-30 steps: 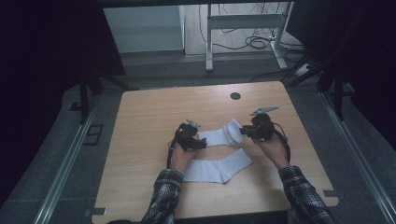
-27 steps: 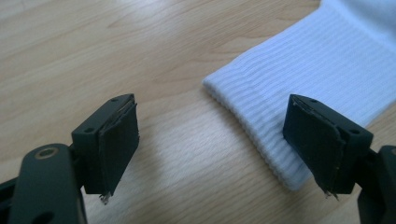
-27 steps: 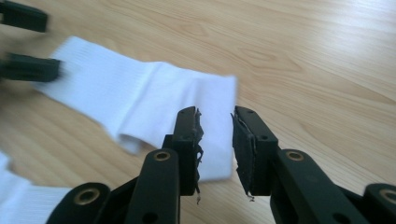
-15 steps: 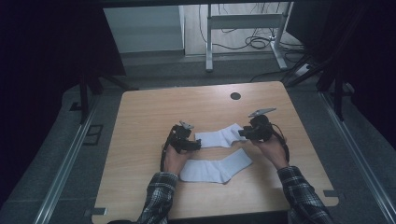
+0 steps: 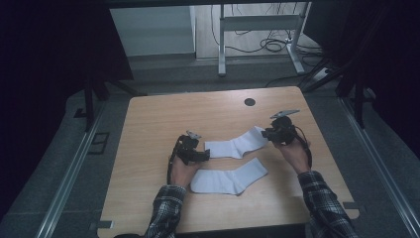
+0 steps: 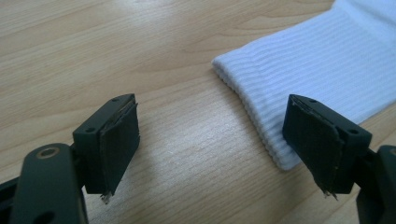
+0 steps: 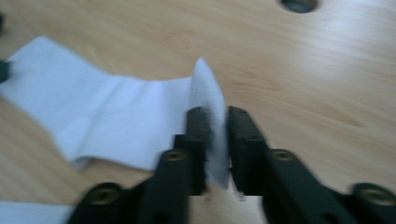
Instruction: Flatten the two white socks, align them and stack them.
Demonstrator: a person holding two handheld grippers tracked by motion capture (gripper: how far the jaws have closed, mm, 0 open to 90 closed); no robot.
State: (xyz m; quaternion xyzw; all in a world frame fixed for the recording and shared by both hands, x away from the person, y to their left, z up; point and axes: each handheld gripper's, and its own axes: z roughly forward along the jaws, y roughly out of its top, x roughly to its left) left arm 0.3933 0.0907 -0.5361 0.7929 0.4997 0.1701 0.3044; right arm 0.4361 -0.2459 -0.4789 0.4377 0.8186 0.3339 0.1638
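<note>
High view first: two white ribbed cotton socks lie on the pale wooden worktop point(image 5: 148, 134), one behind the other. The far white sock point(image 5: 236, 146) stretches between the two hands; the near white sock point(image 5: 229, 180) lies flat just in front of it, untouched. The left tongs point(image 5: 204, 154) sit at the cuff end of the far sock, on the person's left, with a checked sleeve point(image 5: 166, 213) coming in from below. The right tongs point(image 5: 267, 134) are at the toe end of that same sock, and that end looks lifted a little off the wood. A dark round hole point(image 5: 249, 102) sits in the worktop beyond them.

Left gripper view: the left tongs point(image 6: 215, 149) stand wide apart, nothing pressed between the pads. The ribbed cuff of the far sock point(image 6: 299, 74) lies flat on the wood, its edge running close past the right-hand pad; whether it touches that pad I cannot tell.

Right gripper view, somewhat blurred: the right tongs point(image 7: 215, 140) are pinched on a raised fold of the far sock point(image 7: 116, 116), white cloth standing up between the pads. Those jaws have just been closing a touch, with the cloth between them. The rest of the sock trails away flat across the worktop.
</note>
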